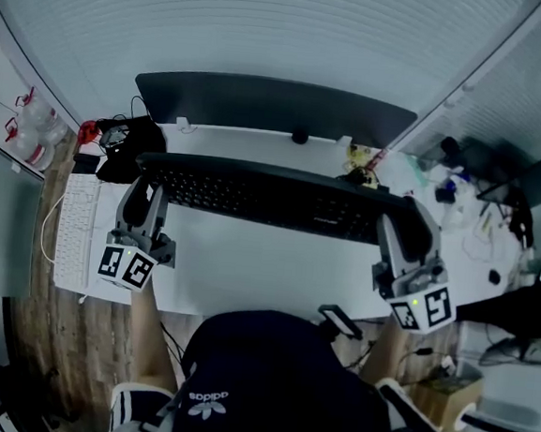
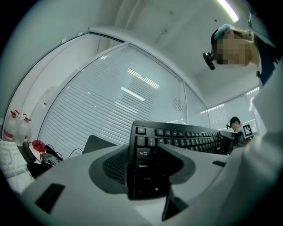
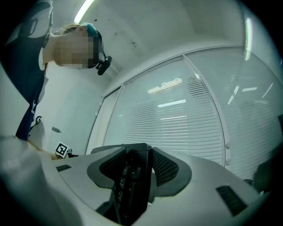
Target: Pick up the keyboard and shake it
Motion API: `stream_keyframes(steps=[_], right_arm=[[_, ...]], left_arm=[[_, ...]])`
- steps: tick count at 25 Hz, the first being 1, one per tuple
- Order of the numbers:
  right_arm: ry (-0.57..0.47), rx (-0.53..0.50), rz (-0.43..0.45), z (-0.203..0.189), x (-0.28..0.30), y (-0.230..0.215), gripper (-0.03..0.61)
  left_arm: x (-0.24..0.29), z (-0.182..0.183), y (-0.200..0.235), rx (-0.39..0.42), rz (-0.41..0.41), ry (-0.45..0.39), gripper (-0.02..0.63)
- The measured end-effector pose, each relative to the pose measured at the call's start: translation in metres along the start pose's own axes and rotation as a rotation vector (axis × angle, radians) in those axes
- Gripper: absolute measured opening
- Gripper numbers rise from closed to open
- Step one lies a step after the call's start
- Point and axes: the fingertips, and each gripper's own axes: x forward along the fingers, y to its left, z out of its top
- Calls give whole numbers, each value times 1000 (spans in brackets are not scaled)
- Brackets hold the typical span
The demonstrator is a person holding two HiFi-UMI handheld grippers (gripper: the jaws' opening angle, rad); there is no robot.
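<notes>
We are logging keyboard (image 1: 272, 196): matt black plastic | left gripper (image 2: 143, 155): smooth pale-grey plastic shell, pads (image 2: 110, 165) dark and finely textured | desk (image 1: 247, 265): smooth white top | floor (image 1: 81, 335): we are seeing wood grain

Black keyboard (image 1: 272, 195) (white desk (image 1: 247, 265))

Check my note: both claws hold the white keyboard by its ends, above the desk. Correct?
No, it is the black keyboard, not the white one. The head view shows the left claw and right claw holding it by its ends above the desk; the white keyboard lies on the desk at the left.
</notes>
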Motion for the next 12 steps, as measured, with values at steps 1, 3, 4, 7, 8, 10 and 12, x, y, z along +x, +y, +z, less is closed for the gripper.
stream_keyframes(steps=[1,3,4,7,8,10,12], right_arm=[[3,-1,2,-3,0,0,178],[18,-3,12,-9,1,3,179],[25,0,17,-12,2,4,179],[32,16,20,-17,2,3,179],[34,20,19,-18,2,3,179],[40,24,19,-19,-1,2,179],[36,25,21,-18,-2,3,179]], left_arm=[[0,2,1,11,5,4,201],[-1,5,3,35,14,9,201],[-1,7,4,45,16,8,201],[0,15,5,66,22,-3,201],[0,17,4,70,24,-7,201],[-2,21,2,74,24,-13,201],[-3,23,1,76,21,-16,201]])
